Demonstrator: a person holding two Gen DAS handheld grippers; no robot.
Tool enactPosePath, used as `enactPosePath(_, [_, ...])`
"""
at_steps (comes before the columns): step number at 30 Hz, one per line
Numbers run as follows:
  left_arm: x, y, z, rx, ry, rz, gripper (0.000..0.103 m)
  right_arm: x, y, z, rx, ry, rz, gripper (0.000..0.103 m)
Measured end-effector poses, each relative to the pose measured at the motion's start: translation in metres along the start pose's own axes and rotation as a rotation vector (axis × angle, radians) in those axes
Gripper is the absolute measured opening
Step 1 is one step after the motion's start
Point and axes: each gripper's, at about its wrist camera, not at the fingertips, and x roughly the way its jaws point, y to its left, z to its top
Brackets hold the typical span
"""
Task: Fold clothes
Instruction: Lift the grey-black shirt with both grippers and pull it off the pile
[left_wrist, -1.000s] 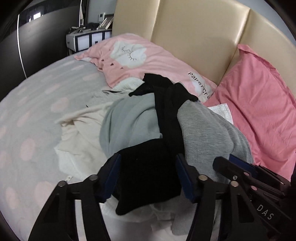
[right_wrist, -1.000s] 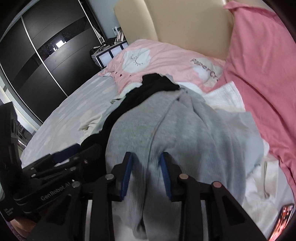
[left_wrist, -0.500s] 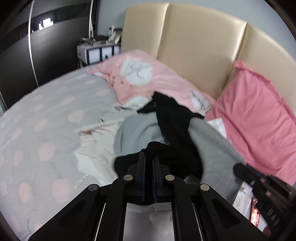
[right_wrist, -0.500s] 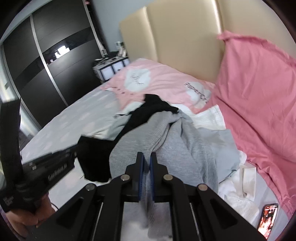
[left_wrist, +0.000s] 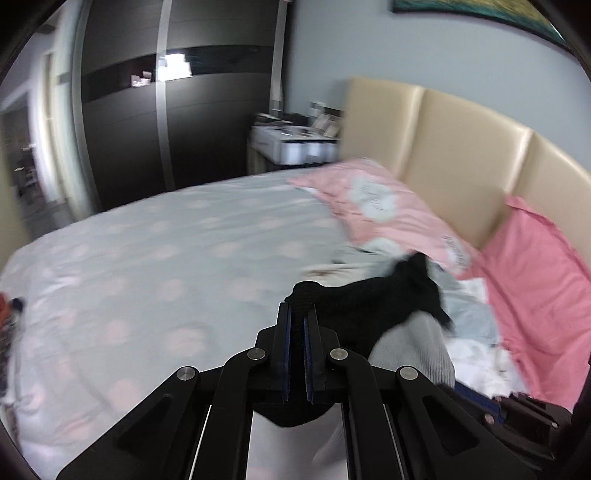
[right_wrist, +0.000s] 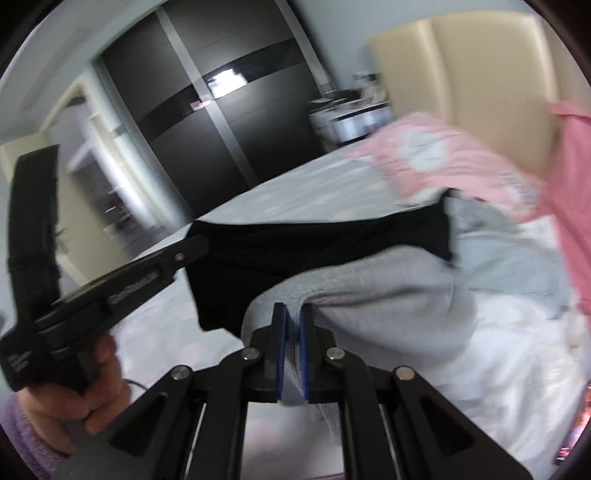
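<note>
Left tool (left_wrist: 297, 317), jaws nearly together, pinches the black part of a garment (left_wrist: 369, 306); right tool (right_wrist: 291, 321), likewise narrow, pinches the grey part of the garment (right_wrist: 369, 291). The two parts run together between the tools, so this is probably one black-and-grey piece held at two points along an edge (whether it is one garment or two cannot be told for certain). The two-point hold seems meant to draw the piece clear of the clothes pile (right_wrist: 509, 258) and hang it open, ready for spreading on the bare part of the bed (left_wrist: 166, 258) to the left. The far end of the fabric is draped over the pile, near the pink pillows (left_wrist: 388, 206) by the headboard (left_wrist: 443, 147). A hand (right_wrist: 85, 391) grips the left tool's handle in the right-wrist view.

Compared with one second earlier: both tools then stood wide around the fabric as it lay on the pile; half a second ago they had closed on it. Now the views sit higher and farther back, showing the wardrobe (left_wrist: 177, 122) and more open bedspread, with the fabric stretched upward off the pile. Both views are blurred.
</note>
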Motion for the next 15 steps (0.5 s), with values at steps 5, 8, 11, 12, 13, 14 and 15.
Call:
enactPosePath(5, [-0.014, 0.091, -0.042, -0.053, 0.063, 0.160, 0.006, 0.038, 0.075, -0.048, -0.060, 0.140, 0.082, 0.007])
enactPosePath(8, [-0.009, 0.136, -0.077, -0.099, 0.155, 0.205, 0.007, 0.071, 0.095, -0.085, -0.064, 0.284, 0.100, 0.010])
enactPosePath(11, [-0.005, 0.162, -0.109, -0.139, 0.224, 0.206, 0.012, 0.081, 0.102, -0.107, -0.085, 0.329, 0.086, 0.010])
enactPosePath(12, [-0.004, 0.168, -0.119, -0.149, 0.243, 0.205, 0.021, 0.082, 0.103, -0.112, -0.093, 0.333, 0.079, 0.010])
enactPosePath(13, [-0.005, 0.170, -0.123, -0.148, 0.238, 0.208, 0.034, 0.080, 0.104, -0.113, -0.104, 0.326, 0.067, 0.013])
enactPosePath(14, [-0.008, 0.172, -0.127, -0.147, 0.227, 0.203, 0.039, 0.077, 0.104, -0.114, -0.110, 0.319, 0.058, 0.021])
enactPosePath(15, [-0.010, 0.173, -0.131, -0.147, 0.216, 0.197, 0.041, 0.074, 0.102, -0.113, -0.100, 0.309, 0.053, 0.023])
